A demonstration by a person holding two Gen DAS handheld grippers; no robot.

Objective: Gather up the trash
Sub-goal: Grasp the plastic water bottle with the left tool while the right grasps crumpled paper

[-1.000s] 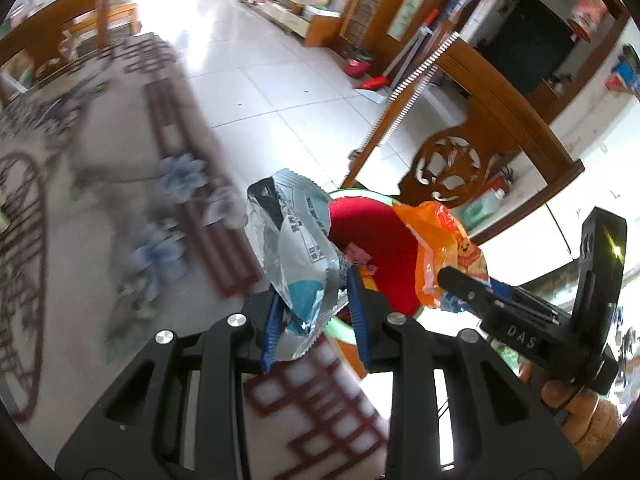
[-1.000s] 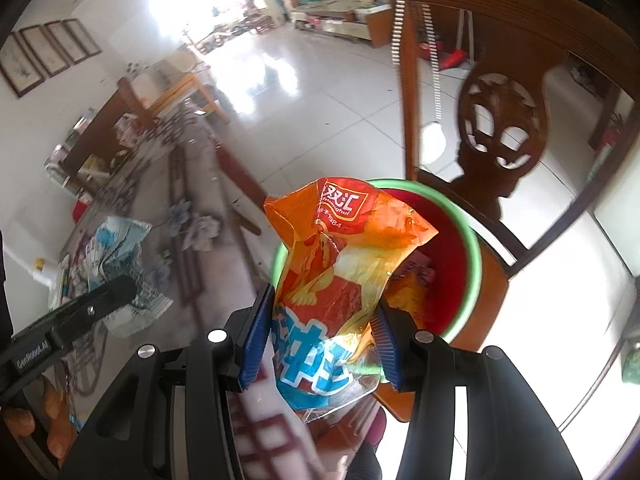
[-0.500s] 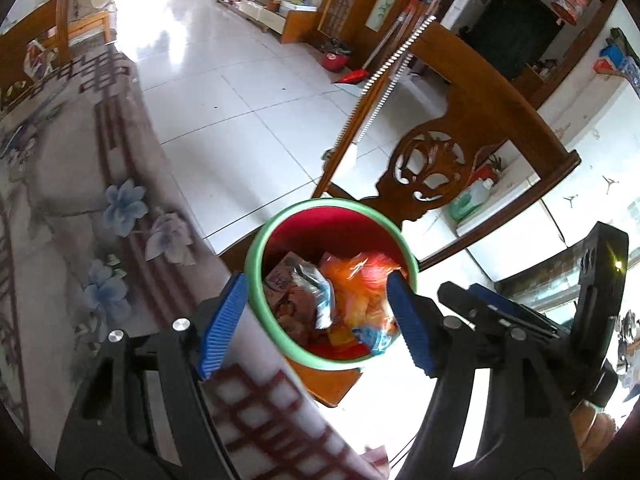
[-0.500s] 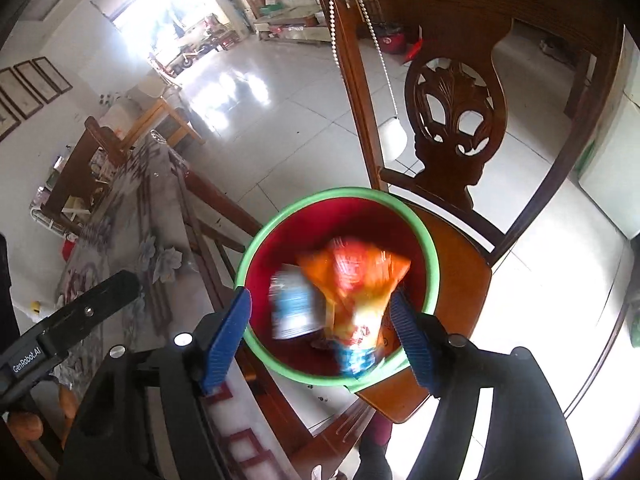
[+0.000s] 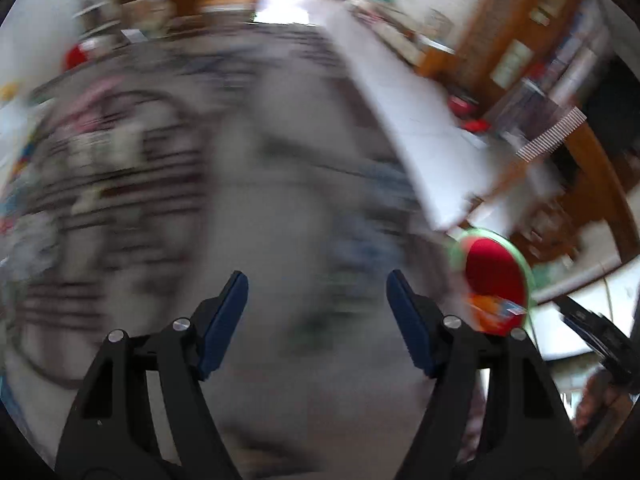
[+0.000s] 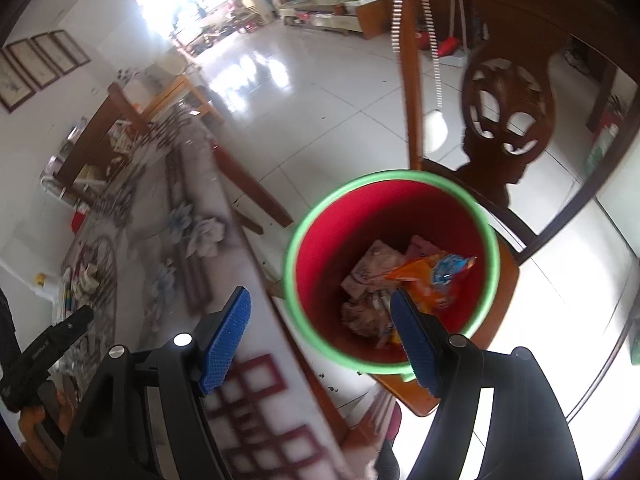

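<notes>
A red bin with a green rim (image 6: 394, 178) stands on a wooden chair beside the table. Inside it lie an orange snack bag (image 6: 430, 276) and several crumpled wrappers (image 6: 366, 268). My right gripper (image 6: 320, 326) hangs open over the table edge and the bin's near rim, with nothing between its fingers. My left gripper (image 5: 318, 312) is open and empty above the patterned tablecloth (image 5: 280, 184), which is heavily blurred. In the left wrist view the bin (image 5: 496, 276) shows small at the right. The left gripper's body (image 6: 44, 348) appears at the lower left of the right wrist view.
The carved chair back (image 6: 508, 108) rises behind the bin. More litter (image 6: 86, 280) lies further along the table at the left. Shiny tiled floor (image 6: 328, 112) stretches beyond, with wooden furniture (image 6: 152, 104) at the far end.
Both grippers let go of their bags, which dropped into the bin. The left gripper then swung away from the bin across the table. The right gripper stayed by the bin.
</notes>
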